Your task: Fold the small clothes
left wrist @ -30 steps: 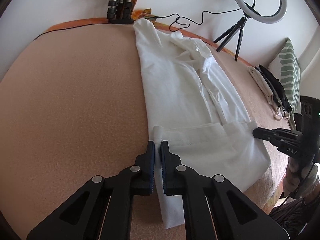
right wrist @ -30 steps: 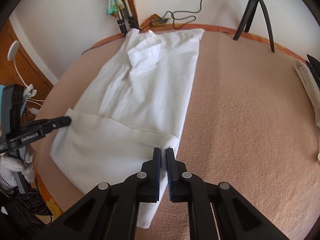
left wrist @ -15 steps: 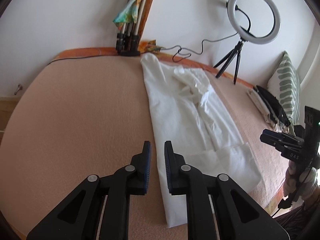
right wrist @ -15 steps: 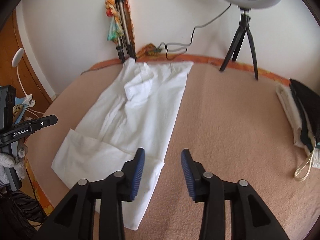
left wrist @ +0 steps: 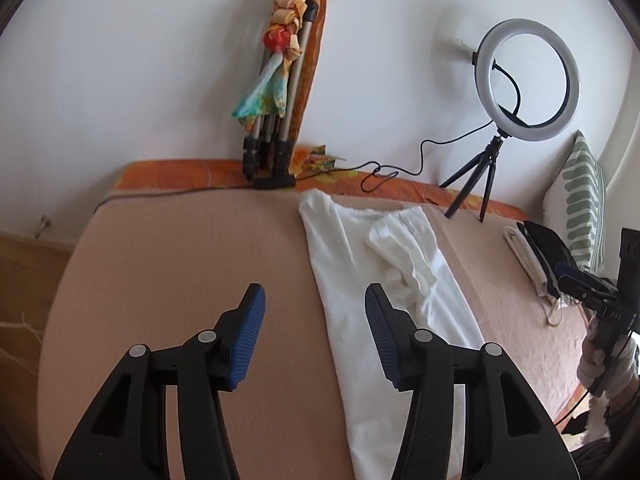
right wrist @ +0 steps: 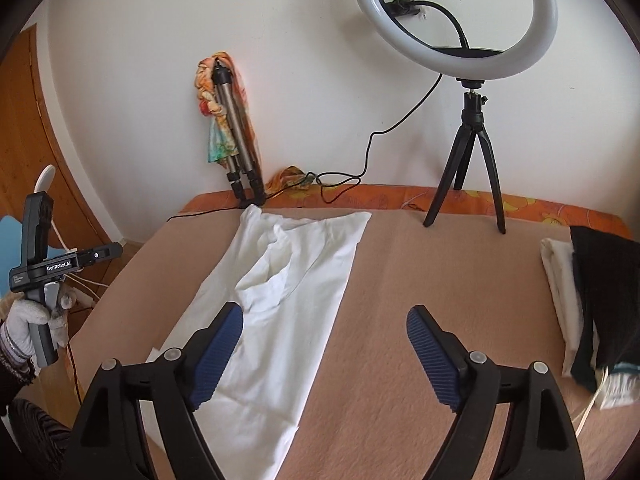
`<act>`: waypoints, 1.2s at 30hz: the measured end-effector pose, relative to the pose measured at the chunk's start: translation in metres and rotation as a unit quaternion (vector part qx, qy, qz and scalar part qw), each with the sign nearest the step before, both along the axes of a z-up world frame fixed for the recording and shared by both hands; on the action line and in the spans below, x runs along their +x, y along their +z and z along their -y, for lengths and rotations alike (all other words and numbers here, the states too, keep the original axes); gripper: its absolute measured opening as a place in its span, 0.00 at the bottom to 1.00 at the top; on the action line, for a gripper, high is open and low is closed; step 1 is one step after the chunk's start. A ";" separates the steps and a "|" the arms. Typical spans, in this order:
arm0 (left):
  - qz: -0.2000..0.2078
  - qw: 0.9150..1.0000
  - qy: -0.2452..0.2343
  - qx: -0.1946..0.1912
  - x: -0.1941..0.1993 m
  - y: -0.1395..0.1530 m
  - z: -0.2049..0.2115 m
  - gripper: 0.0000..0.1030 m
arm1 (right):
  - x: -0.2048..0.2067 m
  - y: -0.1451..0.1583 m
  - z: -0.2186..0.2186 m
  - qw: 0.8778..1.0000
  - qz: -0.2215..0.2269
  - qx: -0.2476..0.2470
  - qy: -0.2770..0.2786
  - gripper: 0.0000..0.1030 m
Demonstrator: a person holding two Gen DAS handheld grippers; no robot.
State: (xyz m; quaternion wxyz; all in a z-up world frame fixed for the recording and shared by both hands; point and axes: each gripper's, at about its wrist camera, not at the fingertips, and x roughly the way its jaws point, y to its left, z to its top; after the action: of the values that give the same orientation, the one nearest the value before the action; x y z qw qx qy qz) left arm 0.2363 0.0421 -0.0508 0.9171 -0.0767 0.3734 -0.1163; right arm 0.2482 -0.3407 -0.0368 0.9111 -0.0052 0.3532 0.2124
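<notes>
A white garment (left wrist: 384,280) (right wrist: 288,300) lies flat on the peach blanket, folded into a long strip with its near hem turned up. My left gripper (left wrist: 312,312) hovers above the garment's left edge; its jaws are opening and nothing is between the blue pads. My right gripper (right wrist: 324,332) hangs above the garment's right edge, jaws also opening, empty. The right gripper shows at the right edge of the left wrist view (left wrist: 576,284), and the left one at the left of the right wrist view (right wrist: 100,254), held in a gloved hand (right wrist: 28,320).
A ring light on a black tripod (right wrist: 472,152) stands at the back of the bed (right wrist: 440,320), its cable running along the wall. A folded tripod with a colourful cloth (left wrist: 276,120) leans on the wall. Folded dark and cream clothes (right wrist: 588,308) lie right, near a striped pillow (left wrist: 584,200).
Both grippers let go of the garment's folded hem, opened their jaws and rose away from the bed. The hem now lies flat on the garment.
</notes>
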 end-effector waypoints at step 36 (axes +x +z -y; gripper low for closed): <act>-0.031 0.991 -0.125 0.043 0.107 -0.101 0.126 0.50 | 0.281 -0.112 -0.029 0.982 -0.161 0.081 0.058 0.04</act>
State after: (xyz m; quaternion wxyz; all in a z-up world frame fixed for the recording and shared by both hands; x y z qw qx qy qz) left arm 0.3431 -0.0837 -0.1521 0.8856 0.0068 0.4132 -0.2118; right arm 0.5289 -0.3117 -0.1485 0.8258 0.0827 0.4760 0.2908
